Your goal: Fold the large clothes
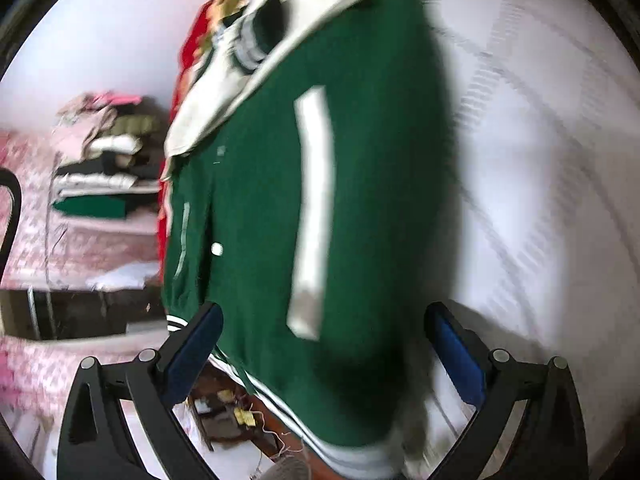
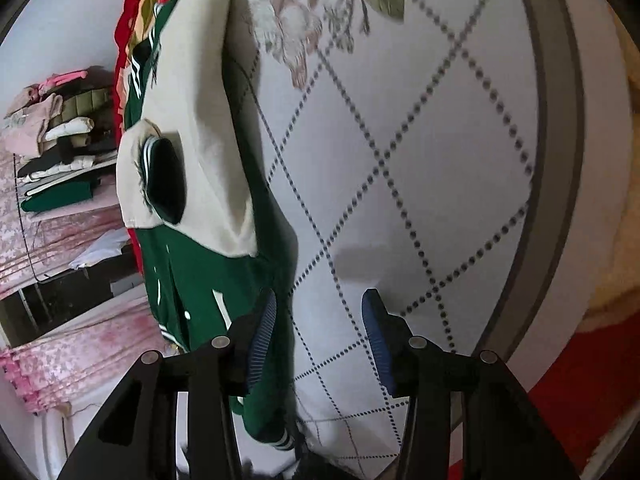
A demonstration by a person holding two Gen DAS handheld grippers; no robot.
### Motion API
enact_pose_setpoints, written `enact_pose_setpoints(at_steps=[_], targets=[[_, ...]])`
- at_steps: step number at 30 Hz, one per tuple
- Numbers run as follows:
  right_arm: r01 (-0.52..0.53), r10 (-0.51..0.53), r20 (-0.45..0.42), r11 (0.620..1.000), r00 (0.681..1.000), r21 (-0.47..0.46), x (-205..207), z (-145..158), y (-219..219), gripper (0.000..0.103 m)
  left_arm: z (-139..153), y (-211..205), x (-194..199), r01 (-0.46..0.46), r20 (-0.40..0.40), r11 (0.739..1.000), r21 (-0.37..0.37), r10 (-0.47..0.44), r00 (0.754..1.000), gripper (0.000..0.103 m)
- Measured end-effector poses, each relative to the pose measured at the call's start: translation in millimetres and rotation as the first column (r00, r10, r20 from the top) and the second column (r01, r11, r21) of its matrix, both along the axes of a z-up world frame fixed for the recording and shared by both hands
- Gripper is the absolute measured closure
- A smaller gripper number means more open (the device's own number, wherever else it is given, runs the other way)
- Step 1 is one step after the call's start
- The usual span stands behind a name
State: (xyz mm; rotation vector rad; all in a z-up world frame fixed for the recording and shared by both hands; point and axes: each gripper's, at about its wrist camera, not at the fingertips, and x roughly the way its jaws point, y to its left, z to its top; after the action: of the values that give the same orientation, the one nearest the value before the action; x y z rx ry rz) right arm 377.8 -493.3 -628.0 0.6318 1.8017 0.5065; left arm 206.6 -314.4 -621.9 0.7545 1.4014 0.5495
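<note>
A green varsity jacket [image 1: 256,208] with cream sleeves [image 1: 216,100] and a white stripe lies flat on a white quilted bedspread [image 1: 540,200]; its striped hem reaches the bed's edge. My left gripper [image 1: 326,356] hovers over the hem end, its jaws wide apart and pressing on nothing. In the right wrist view the jacket [image 2: 192,276] shows with a cream sleeve [image 2: 208,160] folded across it. My right gripper [image 2: 320,340] stands open at the jacket's right edge. Its left pad [image 2: 262,340] is against the green fabric, its right pad over the bare bedspread [image 2: 420,160].
A stack of folded clothes [image 1: 100,160] [image 2: 56,152] sits on a pink patterned cover [image 1: 32,240] at the left. A red floral blanket [image 1: 192,40] lies beyond the jacket. Small clutter [image 1: 232,412] lies on the floor below the bed's edge. Red fabric [image 2: 580,400] shows at the lower right.
</note>
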Motion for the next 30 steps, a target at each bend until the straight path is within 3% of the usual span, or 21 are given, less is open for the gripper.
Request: enact_pose_setpoints(at_steps=[2, 4, 6, 9, 11, 15, 18, 19, 22, 26, 30], targets=[[-0.017, 0.018, -0.036, 0.999, 0.999, 0.043, -10, -8, 7, 0.056, 2, 17, 12, -0.041, -0.001, 0.999, 0.003, 0.041, 0.999, 0.000], [-0.028, 0.040, -0.101, 0.993, 0.994, 0.118, -26, -20, 23, 0.056, 24, 33, 9, -0.091, 0.027, 0.994, -0.068, 0.093, 0.995, 0.000], [-0.039, 0.080, -0.173, 0.972, 0.982, 0.233, -44, -35, 48, 0.056, 53, 44, -5, -0.105, 0.063, 0.984, -0.143, 0.115, 0.991, 0.000], [0.017, 0.083, -0.251, 0.928, 0.964, 0.371, -70, -58, 85, 0.056, 86, 53, -29, -0.095, 0.083, 0.982, -0.160, 0.109, 0.991, 0.000], [0.056, 0.076, -0.282, 0.899, 0.956, 0.434, -82, -67, 107, 0.056, 99, 61, -41, -0.117, 0.072, 0.977, -0.179, 0.131, 0.989, 0.000], [-0.006, 0.181, -0.280, 0.848, 0.943, 0.530, -114, -57, 144, 0.057, 107, 69, -62, -0.177, 0.018, 0.962, -0.210, 0.185, 0.983, 0.000], [-0.121, 0.298, -0.272, 0.846, 0.915, 0.519, -143, -50, 152, 0.057, 107, 69, -76, -0.195, -0.021, 0.957, -0.215, 0.195, 0.981, 0.000], [-0.199, 0.353, -0.255, 0.854, 0.900, 0.480, -157, -47, 149, 0.057, 107, 67, -83, -0.191, -0.032, 0.959, -0.209, 0.189, 0.982, 0.000], [-0.294, 0.421, -0.263, 0.864, 0.868, 0.409, -183, -47, 132, 0.057, 100, 67, -99, -0.174, -0.078, 0.965, -0.194, 0.162, 0.984, 0.000], [-0.299, 0.410, -0.266, 0.878, 0.872, 0.374, -189, -38, 106, 0.057, 92, 62, -104, -0.165, -0.090, 0.966, -0.202, 0.149, 0.985, 0.000], [-0.197, 0.288, -0.257, 0.924, 0.922, 0.328, -164, -21, 64, 0.057, 74, 38, -85, -0.088, -0.057, 0.985, -0.151, 0.081, 0.995, 0.000]])
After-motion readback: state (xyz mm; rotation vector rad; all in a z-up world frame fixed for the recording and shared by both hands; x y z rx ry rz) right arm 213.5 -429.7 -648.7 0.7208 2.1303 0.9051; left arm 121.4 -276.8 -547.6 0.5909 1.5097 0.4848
